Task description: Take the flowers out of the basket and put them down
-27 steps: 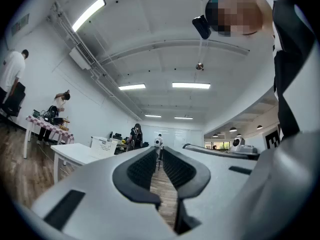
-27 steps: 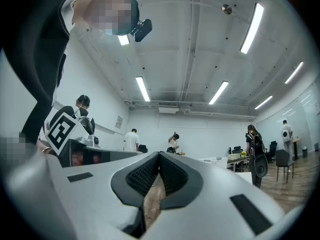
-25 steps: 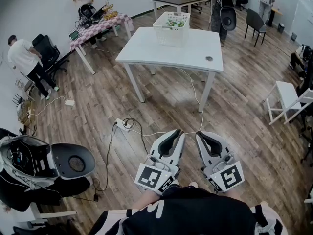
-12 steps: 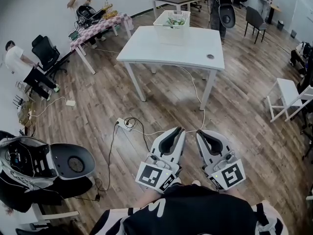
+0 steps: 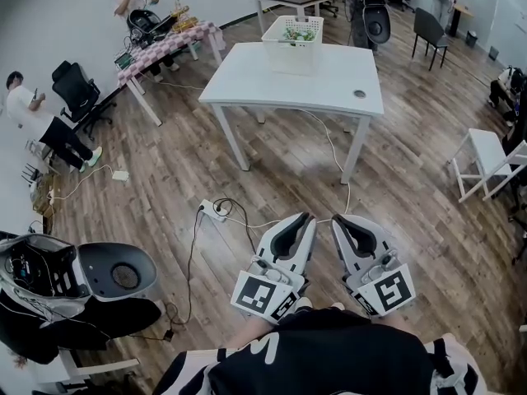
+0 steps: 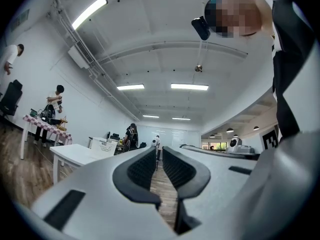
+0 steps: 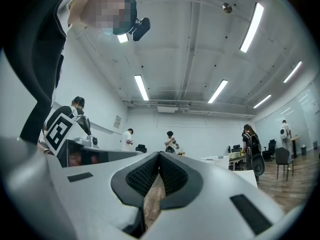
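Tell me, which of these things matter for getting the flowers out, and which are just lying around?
For the job: basket, flowers inside it, white table it stands on, left gripper, right gripper.
Just lying about: power strip on the floor, white chair, checked-cloth table.

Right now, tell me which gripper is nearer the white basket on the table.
Left, slightly. The left gripper lies almost in line with the basket, far across the floor; the right gripper sits beside it, offset further right.
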`<state>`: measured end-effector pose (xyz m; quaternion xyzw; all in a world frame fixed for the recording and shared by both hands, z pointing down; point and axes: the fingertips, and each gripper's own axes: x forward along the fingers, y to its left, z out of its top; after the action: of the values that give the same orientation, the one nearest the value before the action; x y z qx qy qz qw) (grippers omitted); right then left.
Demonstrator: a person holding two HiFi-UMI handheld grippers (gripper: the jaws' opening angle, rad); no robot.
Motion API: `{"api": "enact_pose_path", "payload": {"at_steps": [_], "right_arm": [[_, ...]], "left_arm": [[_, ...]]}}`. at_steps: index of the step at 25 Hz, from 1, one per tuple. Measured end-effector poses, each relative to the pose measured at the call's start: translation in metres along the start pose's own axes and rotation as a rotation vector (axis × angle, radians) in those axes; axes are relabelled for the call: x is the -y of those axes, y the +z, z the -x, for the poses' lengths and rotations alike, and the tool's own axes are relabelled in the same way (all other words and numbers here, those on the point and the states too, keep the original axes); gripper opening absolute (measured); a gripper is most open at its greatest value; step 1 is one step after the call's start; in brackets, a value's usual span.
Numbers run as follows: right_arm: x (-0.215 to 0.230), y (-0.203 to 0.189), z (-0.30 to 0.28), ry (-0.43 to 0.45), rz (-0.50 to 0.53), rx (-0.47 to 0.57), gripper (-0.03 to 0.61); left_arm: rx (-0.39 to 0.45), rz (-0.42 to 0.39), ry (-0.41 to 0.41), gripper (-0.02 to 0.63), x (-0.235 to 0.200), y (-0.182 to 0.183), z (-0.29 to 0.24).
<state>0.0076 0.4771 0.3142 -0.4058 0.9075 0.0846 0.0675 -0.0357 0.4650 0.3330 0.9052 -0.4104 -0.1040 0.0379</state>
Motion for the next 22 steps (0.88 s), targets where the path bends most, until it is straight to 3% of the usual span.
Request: {"api": "enact_pose_path", "payload": {"at_steps": [13,22], "right_arm": [[-0.014,0.000,-0.019,-0.031,-0.019,0.027,0.017],[0.000,-0.005,-0.051,-0.001,-0.028,0.040,0.017]], "left_arm": [[-0.003,0.028,-0.017,0.041,-0.027,-0.005,0.013],[0.020,0.015,0.003,0.041,-0.056,0.005,-0.005]]}}
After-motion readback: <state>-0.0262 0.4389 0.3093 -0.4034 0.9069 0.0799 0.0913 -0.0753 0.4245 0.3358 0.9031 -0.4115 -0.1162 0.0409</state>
